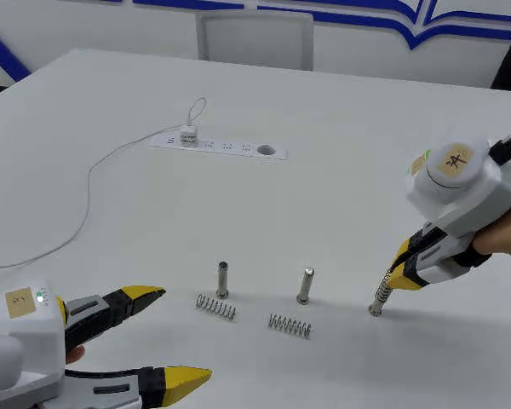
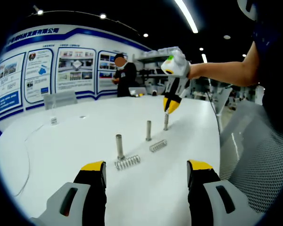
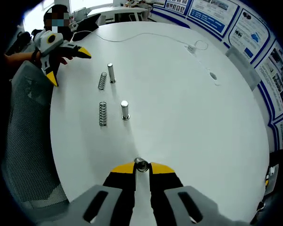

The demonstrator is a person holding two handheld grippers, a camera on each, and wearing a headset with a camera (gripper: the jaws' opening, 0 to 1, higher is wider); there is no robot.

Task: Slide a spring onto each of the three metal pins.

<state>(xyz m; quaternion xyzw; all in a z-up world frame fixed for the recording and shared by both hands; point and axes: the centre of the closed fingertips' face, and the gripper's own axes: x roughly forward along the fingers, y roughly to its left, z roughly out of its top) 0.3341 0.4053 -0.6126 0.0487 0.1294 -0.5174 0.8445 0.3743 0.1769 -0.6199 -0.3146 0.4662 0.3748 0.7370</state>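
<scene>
Spread wide at the near edge of the desk, the left hand-held gripper is the closer one to the loose spring. It lies flat just beside the left pin, left of the middle pin, with its long axis crosswise to the jaws. Right of the middle pin, the right hand-held gripper pinches a spring threaded on the third pin.

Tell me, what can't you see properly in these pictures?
Right gripper view: right tongs cover the third pin below its top, and its spring.
Head view: white cable runs off the left edge.
Left gripper view: wall posters too small to read.
</scene>
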